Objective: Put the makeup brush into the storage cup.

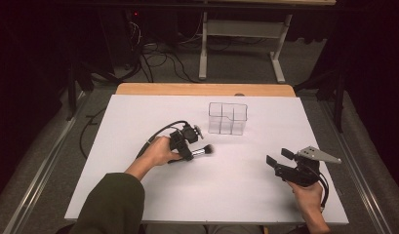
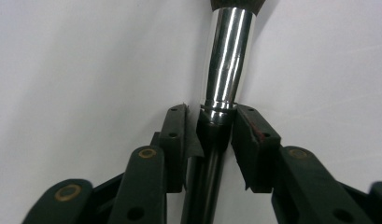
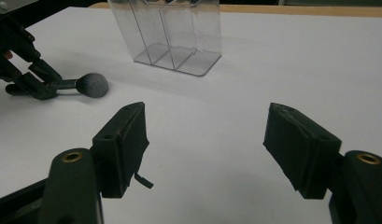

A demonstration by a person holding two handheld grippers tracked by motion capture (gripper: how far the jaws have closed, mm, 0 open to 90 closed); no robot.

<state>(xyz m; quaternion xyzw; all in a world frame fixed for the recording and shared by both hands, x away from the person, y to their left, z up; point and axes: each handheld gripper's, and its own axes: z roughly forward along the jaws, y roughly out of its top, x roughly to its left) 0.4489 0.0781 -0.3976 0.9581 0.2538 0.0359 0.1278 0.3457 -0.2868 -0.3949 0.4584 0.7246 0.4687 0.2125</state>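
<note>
- Left of centre in the high view, the person's left hand (image 1: pixel 160 152) reaches in from the lower left in a dark green sleeve (image 1: pixel 111 204), with the left gripper (image 1: pixel 187 152) low over the white table (image 1: pixel 138 117).
- The makeup brush (image 1: pixel 202 151) (chrome ferrule, dark soft head) lies near the middle, below the clear, ribbed plastic organiser (image 1: pixel 228 118).
- Its narrow jaws clamp the brush handle.
- At lower right, the right gripper (image 1: pixel 277 157) stands wide, holding nothing.
</note>
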